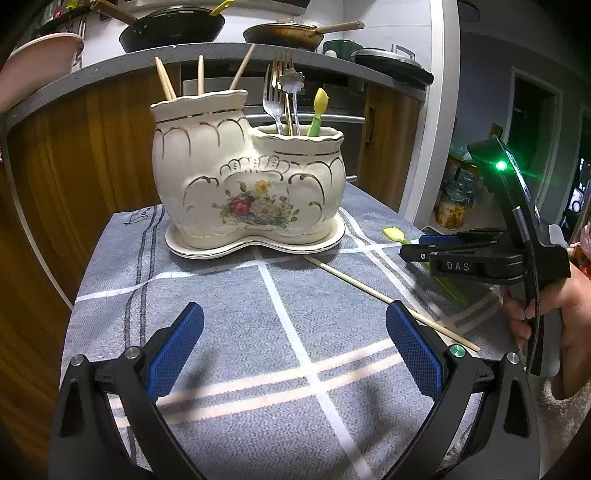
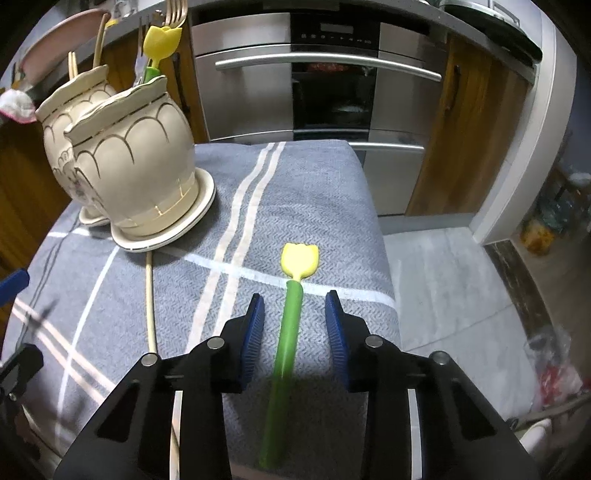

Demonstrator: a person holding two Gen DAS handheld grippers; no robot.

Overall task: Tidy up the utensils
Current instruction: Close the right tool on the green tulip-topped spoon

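Note:
A cream ceramic two-pot utensil holder [image 1: 243,181] with a flower print stands on its saucer on the grey checked cloth [image 1: 229,317]; it also shows in the right wrist view [image 2: 133,158]. It holds chopsticks, forks [image 1: 273,99] and a yellow tulip-headed green utensil [image 1: 318,110]. A second tulip utensil [image 2: 290,317] lies flat on the cloth between the open fingers of my right gripper [image 2: 294,328], untouched; its head shows in the left wrist view [image 1: 392,233]. A loose chopstick [image 1: 391,301] lies on the cloth. My left gripper [image 1: 293,347] is open and empty above the cloth.
The cloth-covered table ends at the right near the tulip utensil [image 2: 384,266]. A steel oven [image 2: 325,85] and wooden cabinets stand behind. Pans [image 1: 280,35] sit on the counter above. Bags and jars lie on the floor at the right [image 2: 546,229].

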